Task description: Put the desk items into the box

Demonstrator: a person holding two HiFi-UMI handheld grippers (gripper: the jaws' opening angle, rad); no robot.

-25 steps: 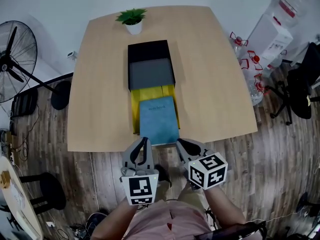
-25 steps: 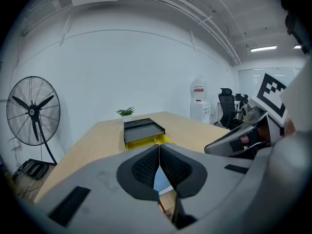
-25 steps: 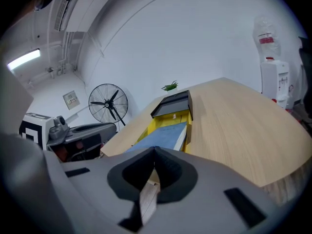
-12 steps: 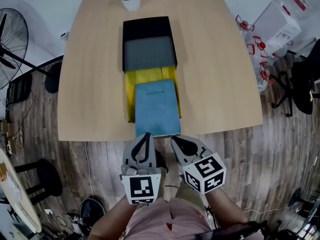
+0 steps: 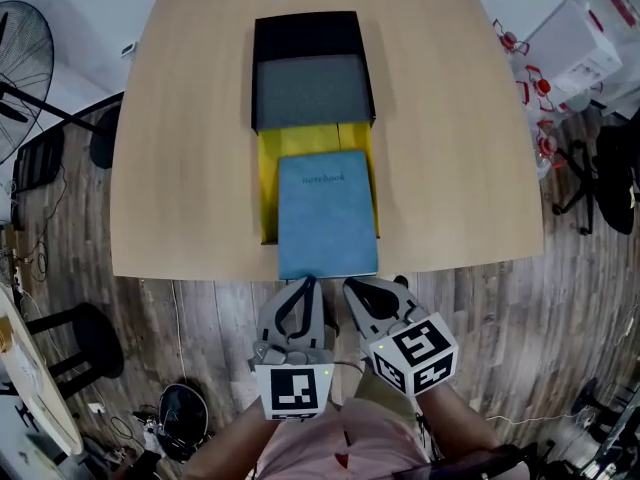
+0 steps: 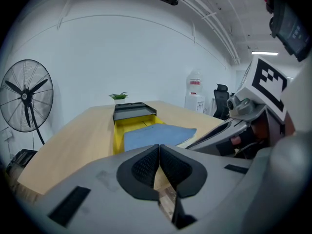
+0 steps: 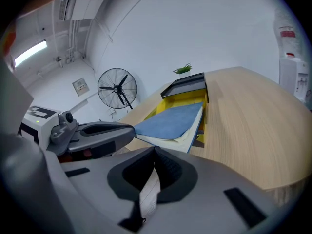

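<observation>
Hovering before the blue notebook [image 5: 326,213], my left gripper [image 5: 304,286] and right gripper [image 5: 354,289] — jaws together, empty — should next open to grasp it.

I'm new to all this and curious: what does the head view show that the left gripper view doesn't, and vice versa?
Only the head view: the wood floor, the word printed on the blue notebook, and the marker cube on the left gripper. Only the left gripper view: ceiling lights and that gripper's jaws up close, shut together. Both: the notebook, the yellow tray under it, the black box, the fan, the right gripper.
</observation>
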